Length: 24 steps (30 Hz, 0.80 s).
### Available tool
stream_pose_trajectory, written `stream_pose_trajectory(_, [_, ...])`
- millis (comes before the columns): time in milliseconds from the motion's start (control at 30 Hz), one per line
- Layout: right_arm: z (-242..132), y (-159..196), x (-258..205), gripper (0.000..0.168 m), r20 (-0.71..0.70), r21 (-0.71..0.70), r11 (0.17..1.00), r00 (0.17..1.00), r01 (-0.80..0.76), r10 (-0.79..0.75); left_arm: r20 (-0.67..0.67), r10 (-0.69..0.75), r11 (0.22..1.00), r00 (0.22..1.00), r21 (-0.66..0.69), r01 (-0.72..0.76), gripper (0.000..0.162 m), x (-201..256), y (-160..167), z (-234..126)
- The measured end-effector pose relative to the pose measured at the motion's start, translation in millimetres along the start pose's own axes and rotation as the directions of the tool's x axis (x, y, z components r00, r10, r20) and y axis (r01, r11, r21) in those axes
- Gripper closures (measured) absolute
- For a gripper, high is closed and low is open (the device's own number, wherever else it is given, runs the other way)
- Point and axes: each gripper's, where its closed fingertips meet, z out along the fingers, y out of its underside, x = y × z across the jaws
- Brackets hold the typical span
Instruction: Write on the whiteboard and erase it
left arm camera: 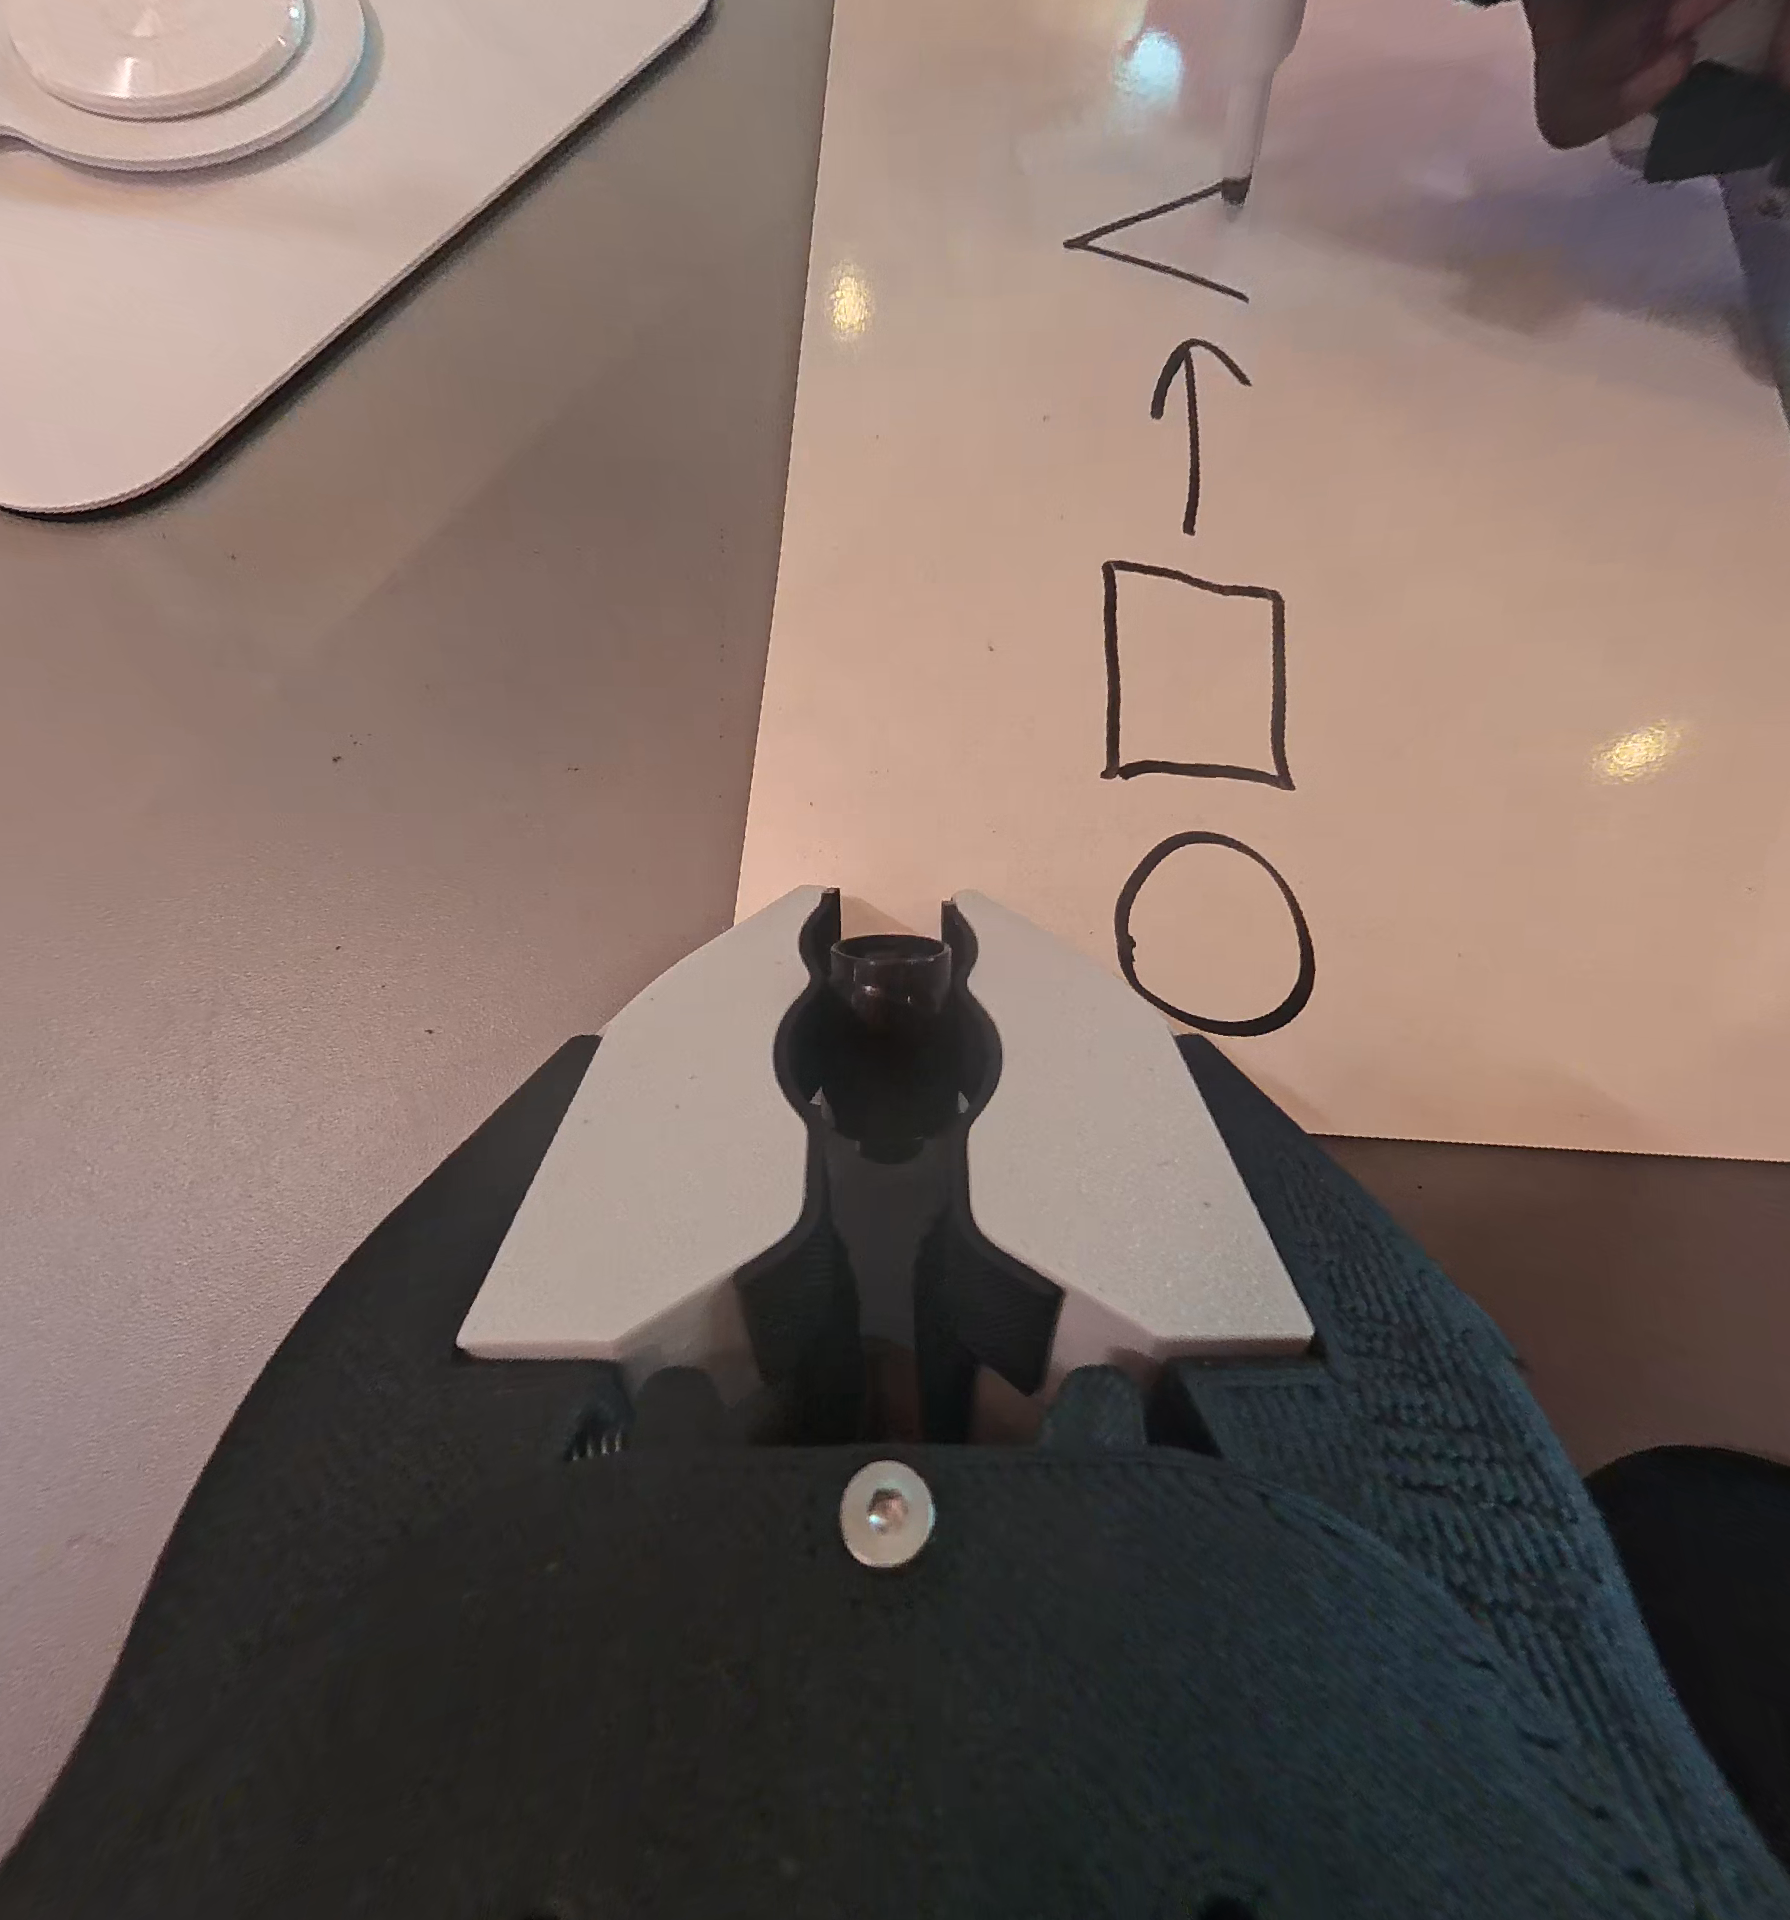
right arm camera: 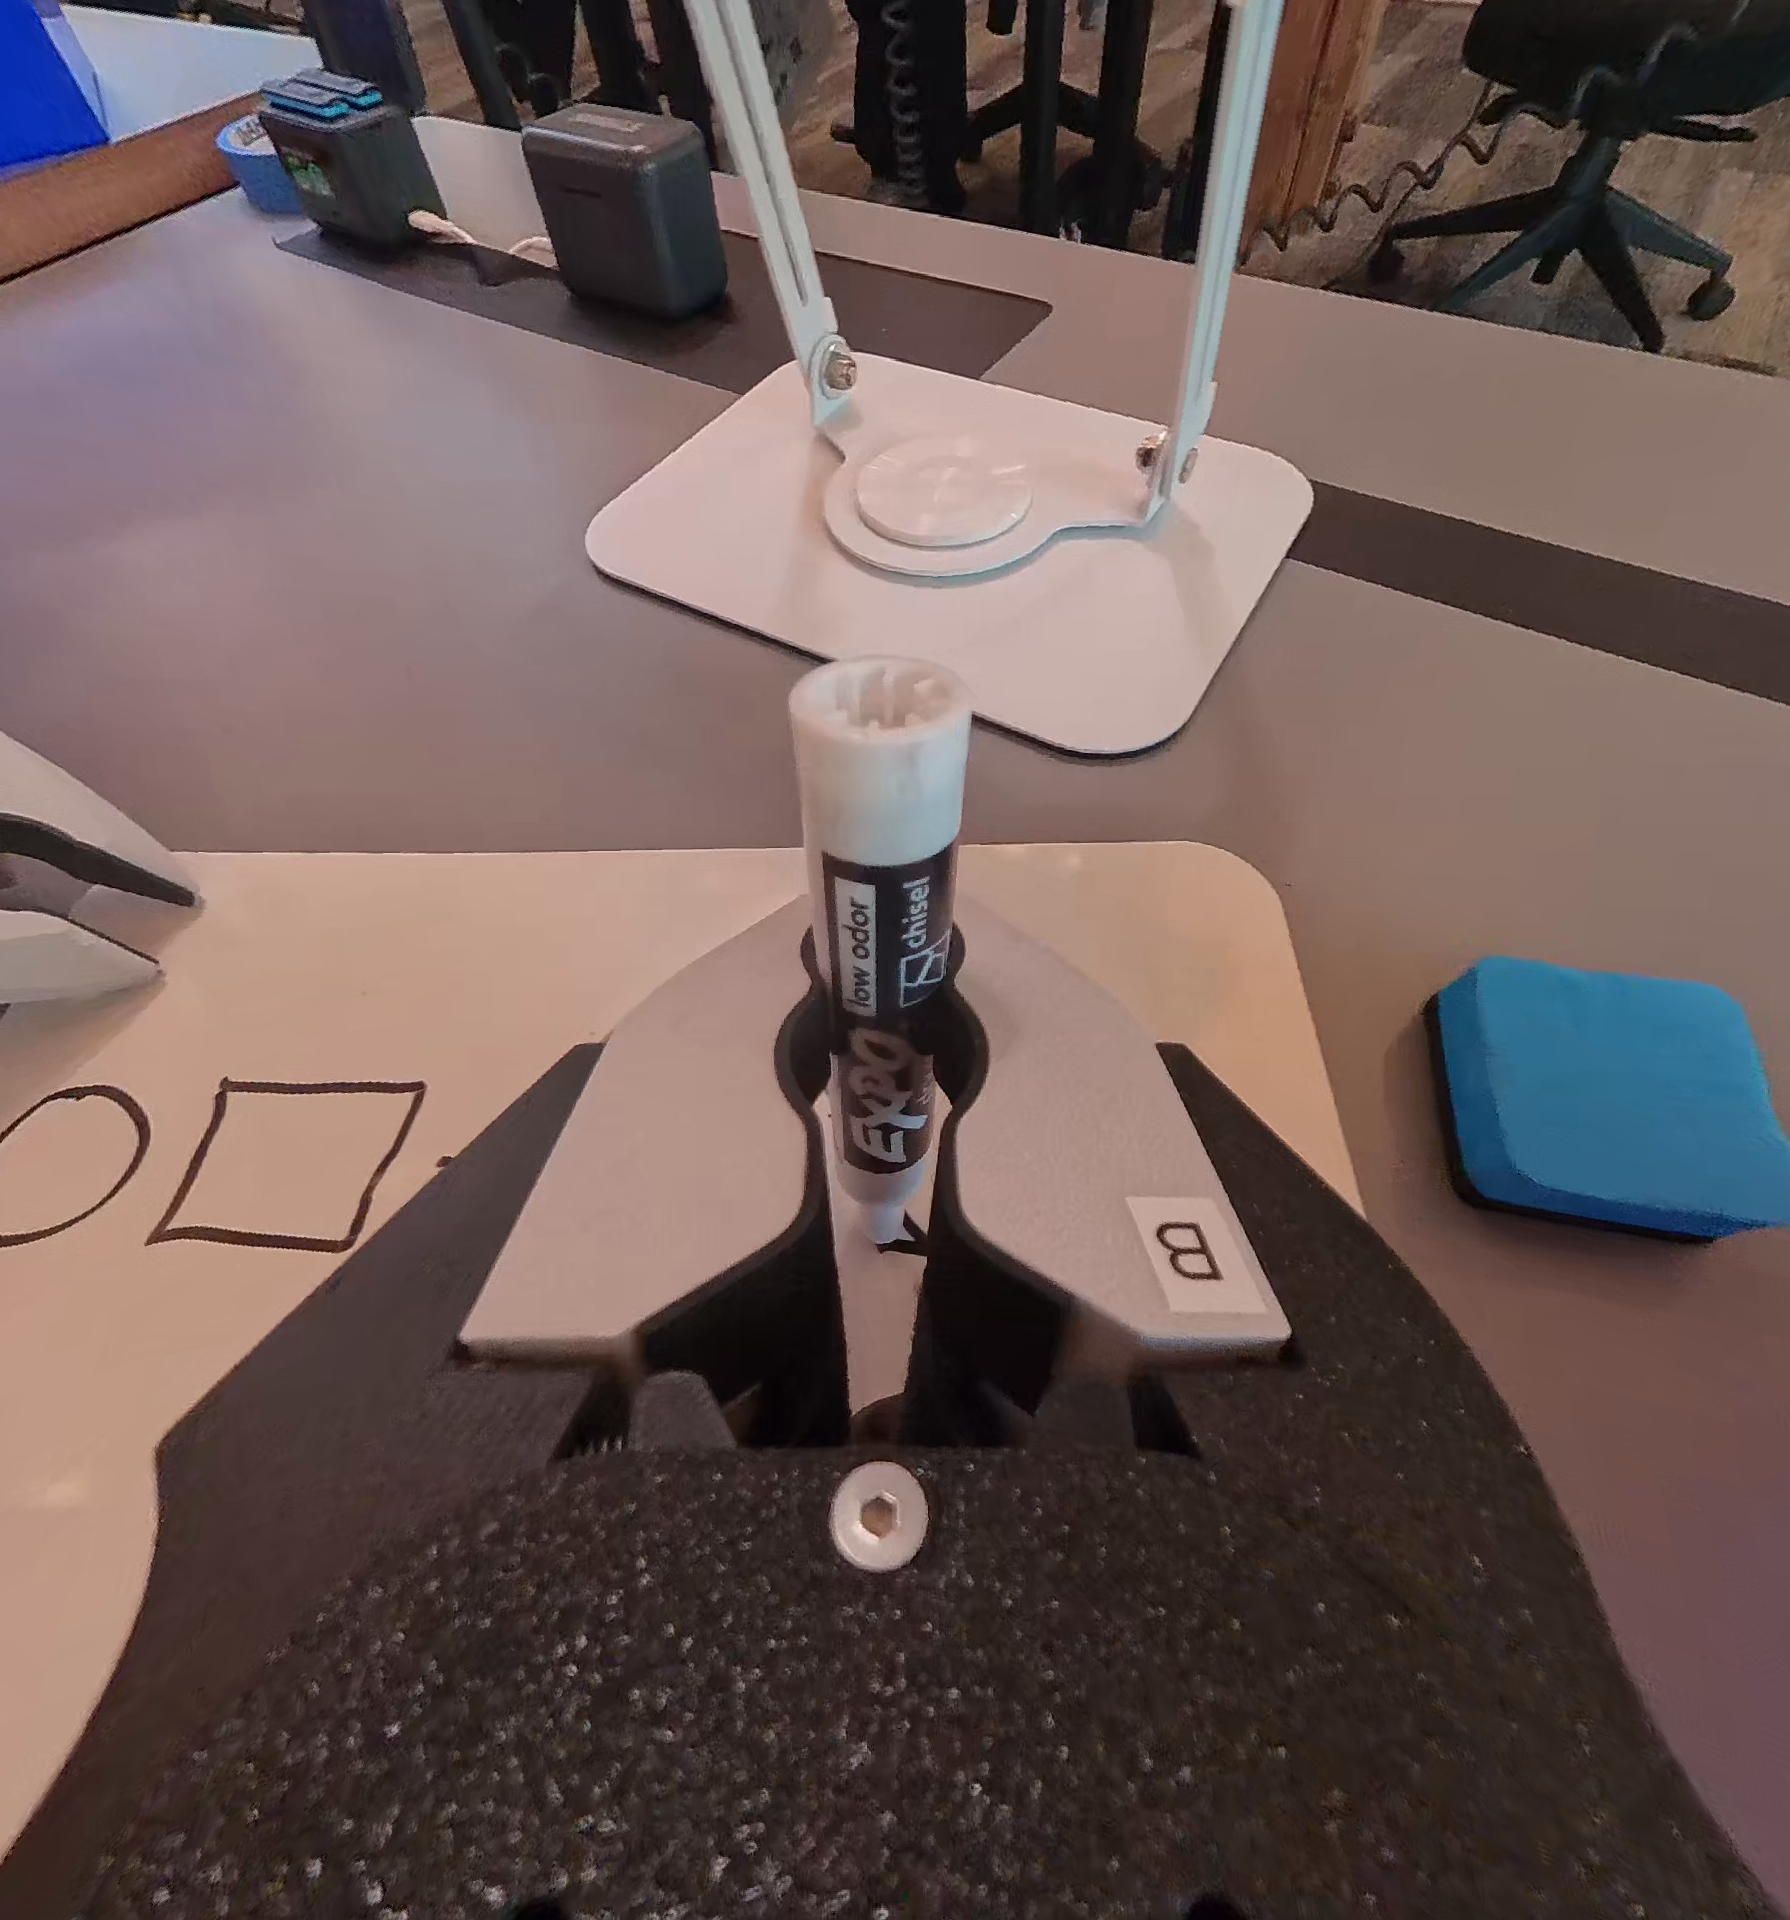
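Note:
The whiteboard [left arm camera: 1493,623] lies flat on the grey table and bears a black circle [left arm camera: 1215,935], a square [left arm camera: 1197,675], an arrow [left arm camera: 1192,436] and an open two-stroke angle [left arm camera: 1151,244]. My right gripper [right arm camera: 883,935] is shut on the black dry-erase marker [right arm camera: 886,831], which stands nearly upright. The marker's tip [left arm camera: 1234,192] touches the board at the upper end of the angle. My left gripper [left arm camera: 891,904] is shut on a small black marker cap [left arm camera: 889,971] and sits at the board's near left corner, beside the circle. The blue eraser [right arm camera: 1618,1101] lies on the table to the right of the board.
A white stand base [right arm camera: 974,592] with two slanted arms sits on the table beyond the board; it also shows in the left wrist view [left arm camera: 195,260]. Dark boxes [right arm camera: 621,208] and blue tape stand at the table's far side. Office chairs stand on the floor behind. Measured from the fingertips, the blue eraser [right arm camera: 1618,1101] is 12 cm or so from the right gripper and 35 cm from the left.

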Motion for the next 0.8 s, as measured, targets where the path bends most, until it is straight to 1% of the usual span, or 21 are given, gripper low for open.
stream_pose_trajectory(233, [1.4, 0.4, -26.9, 0.153, 0.053, 0.001, 1.0, 0.998, 0.013, -0.013, 0.0, 0.0, 1.0, 1.0, 0.0, 0.0, 0.143, -0.2, 0.0, 0.2])
stream_pose_trajectory(400, [1.7, -0.6, -33.7, 0.153, 0.065, 0.005, 1.0, 0.998, 0.008, -0.008, 0.001, 0.002, 1.0, 1.0, 0.0, -0.002, 0.143, -0.5, 0.0, 0.1])
stream_pose_trajectory(467, [-4.1, -11.6, -33.1, 0.152, 0.078, 0.068, 0.997, 0.997, -0.022, 0.016, 0.001, 0.002, 1.0, 1.0, 0.0, -0.002, 0.143, -0.5, 0.0, 0.3])
stream_pose_trajectory(533, [-15.2, -27.9, -34.2, 0.152, 0.113, 0.14, 0.987, 0.991, -0.083, 0.068, 0.001, 0.003, 1.0, 1.0, 0.0, -0.003, 0.143, -0.1, 0.1, -0.2])
stream_pose_trajectory(600, [-31.2, -49.6, -40.2, 0.152, 0.181, 0.239, 0.958, 0.977, -0.157, 0.115, 0.003, 0.009, 1.0, 1.0, -0.003, -0.009, 0.143, 0.7, 0.2, -0.8])
stream_pose_trajectory(633, [-40.6, -61.2, -47.0, 0.152, 0.24, 0.289, 0.934, 0.961, -0.208, 0.139, -0.004, 0.029, 1.0, 1.0, 0.01, -0.029, 0.143, 2.4, -2.7, -1.0])
stream_pose_trajectory(667, [-50.6, -72.2, -56.2, 0.152, 0.311, 0.333, 0.906, 0.937, -0.262, 0.157, -0.026, 0.061, 0.997, 0.998, 0.057, -0.059, 0.143, 8.1, -10.5, -2.4])
stream_pose_trajectory(733, [-70.6, -91.0, -79.7, 0.152, 0.466, 0.395, 0.841, 0.87, -0.369, 0.163, -0.099, 0.115, 0.977, 0.988, 0.191, -0.094, 0.143, 27.4, -31.8, -10.3])
stream_pose_trajectory(800, [-84.8, -101.3, -104.7, 0.152, 0.587, 0.405, 0.794, 0.794, -0.454, 0.155, -0.19, 0.142, 0.946, 0.972, 0.314, -0.077, 0.144, 50.6, -51.0, -20.0])
